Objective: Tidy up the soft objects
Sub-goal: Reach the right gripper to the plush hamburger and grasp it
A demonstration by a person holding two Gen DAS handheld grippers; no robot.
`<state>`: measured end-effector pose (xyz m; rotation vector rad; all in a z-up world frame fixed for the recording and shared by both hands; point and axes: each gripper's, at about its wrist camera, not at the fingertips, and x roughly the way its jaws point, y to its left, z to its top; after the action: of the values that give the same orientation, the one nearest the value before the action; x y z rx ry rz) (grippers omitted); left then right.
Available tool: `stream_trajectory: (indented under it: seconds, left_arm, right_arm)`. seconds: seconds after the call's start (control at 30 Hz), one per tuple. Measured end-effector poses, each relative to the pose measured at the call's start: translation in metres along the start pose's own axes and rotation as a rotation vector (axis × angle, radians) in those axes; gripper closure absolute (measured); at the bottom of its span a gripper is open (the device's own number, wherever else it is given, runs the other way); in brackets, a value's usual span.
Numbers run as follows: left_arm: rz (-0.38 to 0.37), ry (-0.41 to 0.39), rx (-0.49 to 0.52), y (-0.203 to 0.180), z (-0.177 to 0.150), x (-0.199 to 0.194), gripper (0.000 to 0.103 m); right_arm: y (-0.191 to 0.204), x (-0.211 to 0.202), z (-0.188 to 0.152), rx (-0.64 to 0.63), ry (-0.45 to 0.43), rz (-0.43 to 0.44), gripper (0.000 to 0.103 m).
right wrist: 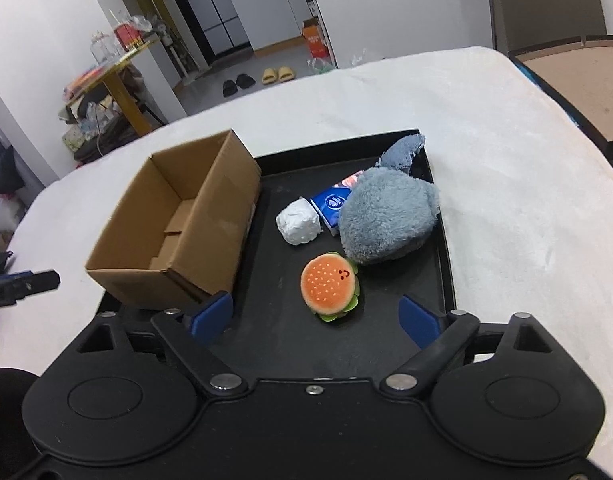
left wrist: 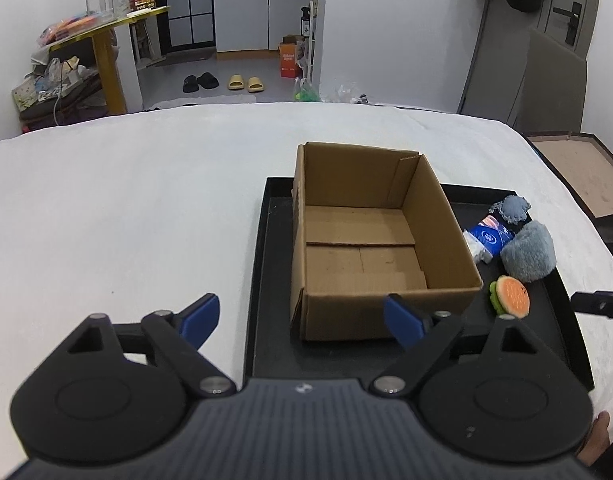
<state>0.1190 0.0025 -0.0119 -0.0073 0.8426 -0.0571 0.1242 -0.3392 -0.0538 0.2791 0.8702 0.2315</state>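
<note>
An empty open cardboard box [left wrist: 362, 240] [right wrist: 178, 224] stands on the left part of a black tray [left wrist: 262, 280] [right wrist: 386, 340]. To its right on the tray lie a plush burger [right wrist: 330, 286] [left wrist: 510, 297], a grey-blue plush toy [right wrist: 386, 220] [left wrist: 528, 250], a white soft lump [right wrist: 298, 222] [left wrist: 477, 250] and a blue tissue pack [right wrist: 331, 204] [left wrist: 491, 235]. My left gripper [left wrist: 302, 318] is open in front of the box's near wall, nothing between its blue pads. My right gripper [right wrist: 314, 318] is open just short of the burger, which lies between and slightly beyond its fingertips.
The tray rests on a white fleece-covered surface [left wrist: 126, 208]. A dark-framed brown board [right wrist: 578, 80] lies at the right edge. Beyond are a yellow side table [left wrist: 102, 40] with clutter, slippers on the floor and a doorway.
</note>
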Motion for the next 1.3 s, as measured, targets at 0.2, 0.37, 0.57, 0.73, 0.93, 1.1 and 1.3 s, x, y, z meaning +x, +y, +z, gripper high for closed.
stream_trajectory:
  seconds: [0.2,0.37,0.57,0.73,0.93,1.1,1.3]
  left_arm:
    - [0.006,0.018,-0.033,-0.001,0.01,0.021,0.037]
    - [0.007,0.041,-0.056,0.0,0.018,0.038,0.051]
    - [0.012,0.089,-0.074,-0.003,0.02,0.057,0.061]
    - [0.034,0.135,-0.056,-0.006,0.017,0.072,0.082]
    - [0.032,0.119,-0.066,-0.007,0.014,0.067,0.096]
    - [0.032,0.11,-0.065,-0.005,0.009,0.057,0.096]
    - [0.031,0.103,-0.073,-0.002,0.001,0.047,0.096]
  right_arm:
    - [0.002,0.027,0.007,-0.029,0.04,-0.008,0.021]
    - [0.0,0.051,0.011,-0.034,0.089,-0.04,0.023]
    - [0.003,0.074,0.018,-0.049,0.111,-0.048,0.023]
    - [0.011,0.096,0.022,-0.089,0.156,-0.098,0.026]
    - [0.013,0.115,0.018,-0.12,0.22,-0.128,0.058]
    - [0.013,0.109,0.017,-0.122,0.215,-0.117,0.064]
    - [0.013,0.088,0.022,-0.096,0.175,-0.093,0.064]
